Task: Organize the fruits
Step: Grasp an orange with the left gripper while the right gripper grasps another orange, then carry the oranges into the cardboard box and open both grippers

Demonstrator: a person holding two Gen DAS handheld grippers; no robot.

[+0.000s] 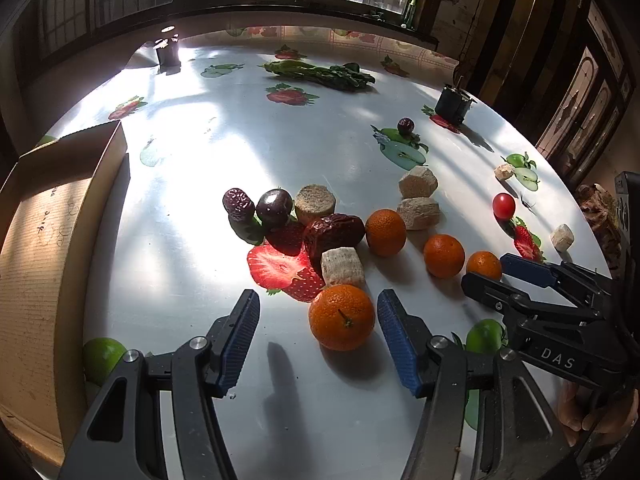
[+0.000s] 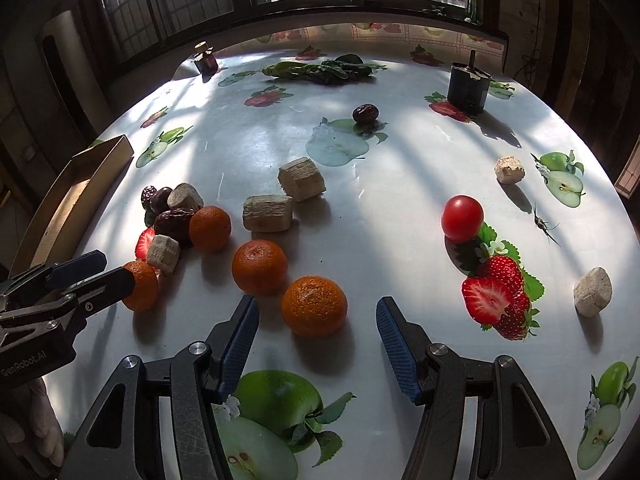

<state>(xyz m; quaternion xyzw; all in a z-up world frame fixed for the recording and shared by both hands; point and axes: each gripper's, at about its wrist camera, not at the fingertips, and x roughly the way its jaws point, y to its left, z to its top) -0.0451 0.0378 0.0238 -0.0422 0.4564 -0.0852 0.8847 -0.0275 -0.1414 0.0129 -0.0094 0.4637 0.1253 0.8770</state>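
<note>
1. Left gripper [image 1: 318, 312]: jaws spread wide, grasping nothing; one tangerine [image 1: 342, 317] sits on the table between the blue pads, nearer the right pad, no contact visible.
2. Right gripper [image 2: 316, 314]: jaws likewise released; another tangerine [image 2: 314, 306] rests between its pads, untouched.
3. Two further tangerines [image 2: 260, 267] [image 2: 210, 228] lie in a loose row running from the right gripper toward the cluster.
4. Cluster, left of centre: large red date [image 1: 333, 232], smaller wrinkled date [image 1: 238, 204], dark plum-like fruit [image 1: 274, 208], a round beige block [image 1: 315, 203] and a squarish beige block [image 1: 343, 267], all touching or just beside each other.
5. Two beige blocks [image 2: 302, 179] [image 2: 267, 213] just beside each other, mid-table.
6. Cherry tomato [image 2: 462, 218], well apart on the right side.
7. Lone date [image 2: 365, 113], far side of the table.
8. Cardboard box [image 1: 44, 240], open, at the table's left edge.
9. Leafy greens [image 1: 320, 72], far edge.
10. Table [image 2: 400, 200]: white cloth printed with fruit.
</note>
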